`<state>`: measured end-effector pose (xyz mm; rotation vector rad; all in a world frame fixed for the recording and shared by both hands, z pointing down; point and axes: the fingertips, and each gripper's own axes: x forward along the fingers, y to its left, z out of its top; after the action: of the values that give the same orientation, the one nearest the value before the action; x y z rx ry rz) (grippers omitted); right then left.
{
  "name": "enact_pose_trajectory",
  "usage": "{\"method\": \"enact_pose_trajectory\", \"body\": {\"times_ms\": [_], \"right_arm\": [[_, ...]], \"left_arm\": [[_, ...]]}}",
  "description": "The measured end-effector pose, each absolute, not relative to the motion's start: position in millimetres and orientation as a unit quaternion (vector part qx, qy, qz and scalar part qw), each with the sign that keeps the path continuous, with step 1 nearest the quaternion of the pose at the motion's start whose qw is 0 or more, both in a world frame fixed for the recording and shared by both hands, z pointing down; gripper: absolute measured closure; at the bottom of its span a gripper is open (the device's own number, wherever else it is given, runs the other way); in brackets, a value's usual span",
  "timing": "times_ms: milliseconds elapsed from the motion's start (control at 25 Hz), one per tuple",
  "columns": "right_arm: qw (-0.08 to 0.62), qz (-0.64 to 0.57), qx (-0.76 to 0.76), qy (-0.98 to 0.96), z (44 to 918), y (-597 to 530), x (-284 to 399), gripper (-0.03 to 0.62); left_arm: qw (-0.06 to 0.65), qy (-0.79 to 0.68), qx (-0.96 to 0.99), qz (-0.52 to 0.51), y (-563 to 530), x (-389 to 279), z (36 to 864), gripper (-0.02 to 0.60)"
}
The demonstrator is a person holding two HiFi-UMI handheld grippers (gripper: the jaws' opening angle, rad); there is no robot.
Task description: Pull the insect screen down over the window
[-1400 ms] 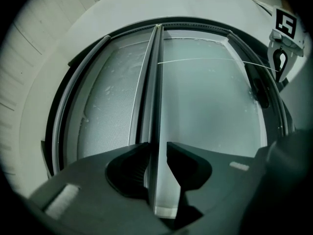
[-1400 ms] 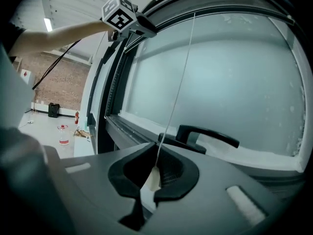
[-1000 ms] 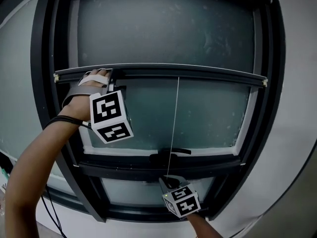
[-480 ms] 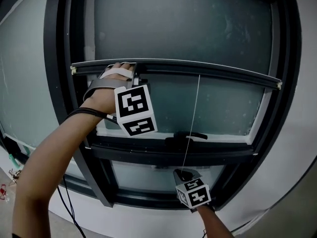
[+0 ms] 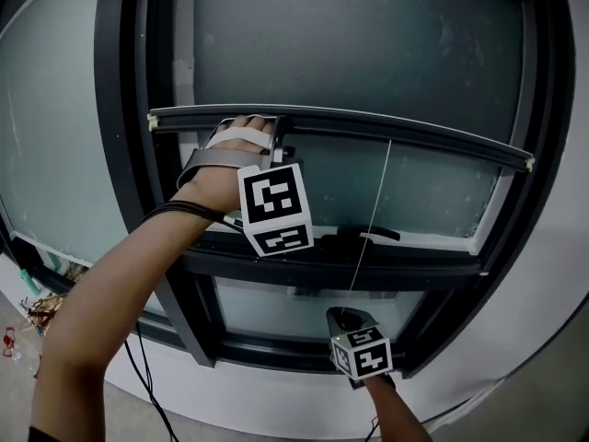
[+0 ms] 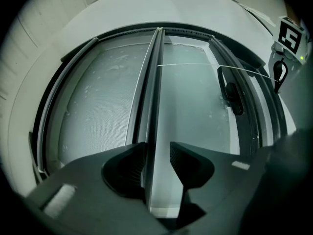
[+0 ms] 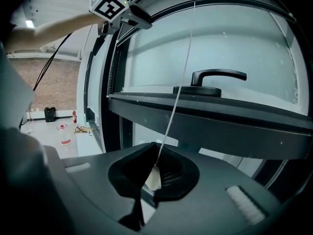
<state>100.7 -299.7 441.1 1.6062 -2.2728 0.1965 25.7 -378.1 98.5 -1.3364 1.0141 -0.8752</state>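
The insect screen's grey bottom bar (image 5: 405,138) crosses the window about a third of the way down, with mesh (image 6: 105,102) above it. My left gripper (image 5: 276,139) straddles the bar (image 6: 152,97) near its left end. The bar lies against one pad (image 6: 134,163), the other pad stands a little off it, and the jaws are opening. A thin pull cord (image 5: 373,228) runs from the bar down to my right gripper (image 5: 343,319) below the window's lower rail. That gripper (image 7: 155,173) is shut on the cord's pale end tab (image 7: 154,178).
A black window handle (image 5: 366,235) sits on the lower sash, also in the right gripper view (image 7: 217,76). Dark frame posts (image 5: 120,155) flank the window. Black cables (image 5: 138,376) hang at lower left. A bottle (image 7: 65,136) and small clutter lie on the floor.
The screen's bar has come down closer to the window handle, with my left gripper on it. My right gripper still holds the cord below the frame.
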Motion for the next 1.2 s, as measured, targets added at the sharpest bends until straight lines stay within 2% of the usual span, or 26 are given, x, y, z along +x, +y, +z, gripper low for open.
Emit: {"method": "enact_pose_trajectory", "body": {"times_ms": [200,640,840,1000,1200], "right_arm": [[0.205,0.101,0.565,-0.793,483.6,-292.2,105.5,0.589],[0.191,0.109,0.572,-0.79,507.5,-289.4,102.6,0.589],[0.211,0.12,0.568,-0.787,523.7,-287.5,108.0,0.589],[0.243,0.16,0.559,-0.777,567.8,-275.0,110.5,0.589],[0.241,0.171,0.554,-0.778,584.2,-272.6,107.1,0.589]], "left_arm": [[0.585,0.42,-0.574,-0.39,-381.1,25.3,137.8,0.434],[0.57,0.421,-0.587,-0.392,-382.1,25.0,166.8,0.414],[0.564,0.419,-0.59,-0.398,-381.9,27.3,179.4,0.42],[0.56,0.403,-0.594,-0.414,-383.2,27.1,221.1,0.425],[0.538,0.403,-0.624,-0.399,-383.4,28.5,240.3,0.416]]}}
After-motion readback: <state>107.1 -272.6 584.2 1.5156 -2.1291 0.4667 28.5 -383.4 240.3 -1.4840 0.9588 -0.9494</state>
